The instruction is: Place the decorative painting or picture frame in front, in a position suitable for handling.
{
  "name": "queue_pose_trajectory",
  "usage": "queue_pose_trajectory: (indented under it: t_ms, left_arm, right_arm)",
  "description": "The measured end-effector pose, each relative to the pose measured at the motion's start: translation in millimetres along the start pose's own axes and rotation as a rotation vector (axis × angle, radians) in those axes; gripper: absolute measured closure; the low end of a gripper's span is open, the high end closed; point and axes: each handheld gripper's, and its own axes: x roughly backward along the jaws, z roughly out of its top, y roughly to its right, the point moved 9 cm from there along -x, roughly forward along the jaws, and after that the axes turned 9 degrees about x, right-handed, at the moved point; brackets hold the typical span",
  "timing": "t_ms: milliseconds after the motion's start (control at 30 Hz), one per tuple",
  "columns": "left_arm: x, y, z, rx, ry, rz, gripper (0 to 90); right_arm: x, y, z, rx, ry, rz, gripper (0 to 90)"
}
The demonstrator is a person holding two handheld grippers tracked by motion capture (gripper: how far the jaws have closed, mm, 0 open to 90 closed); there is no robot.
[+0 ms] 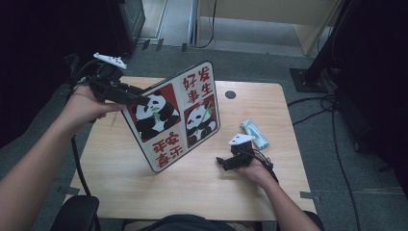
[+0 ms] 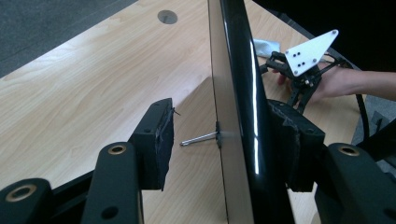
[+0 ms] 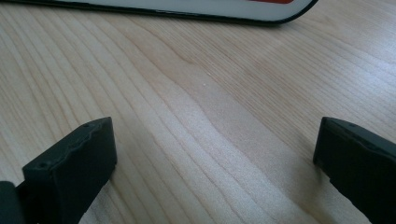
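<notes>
Left hand-held gripper (image 1: 137,98) beside panda board (image 1: 175,115) lettered "好事发生", "平安喜乐"

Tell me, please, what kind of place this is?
Probably a lab or office corner set up for recording. A plain wooden table with a cable hole stands on grey carpet, with loose cables and a black stand base beside it.

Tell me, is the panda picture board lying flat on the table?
No, the panda board stands tilted on its lower edge, propped up.

Dim surroundings, sharp frames, soft overhead light
</notes>
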Motion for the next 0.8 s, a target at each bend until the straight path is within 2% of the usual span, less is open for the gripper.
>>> queue_pose_trajectory:
  t_ms: [267,333,400,467,533,700,800]
  left_arm:
    - [2.2,-3.1,-20.7,0.001,0.004,0.016,43.7]
    - [1.8,-3.3,-25.9,0.001,0.004,0.017,43.5]
    - [1.0,-3.4,-30.7,0.000,0.008,0.018,43.4]
    - [0.1,-4.2,-34.0,0.013,0.014,0.029,42.7]
    - [-0.4,-4.9,-36.7,0.027,0.025,0.034,41.6]
    - [-1.0,-4.4,-42.9,0.026,0.041,0.027,43.0]
    - [-2.0,-3.5,-51.7,0.040,0.048,0.009,45.5]
  right_arm:
    - [0.6,0.3,-0.1,0.007,-0.003,0.010,0.1]
    - [1.4,0.9,0.8,-0.002,-0.008,0.013,4.8]
    - [3.4,1.4,5.1,-0.027,0.017,0.044,14.3]
    - [5.3,2.9,8.5,-0.050,0.032,0.050,13.8]
    - [7.8,4.5,10.8,-0.046,0.043,0.047,13.9]
    - [13.8,8.1,14.5,-0.048,0.055,0.038,14.4]
    - [20.6,13.3,18.0,-0.040,0.069,0.033,16.3]
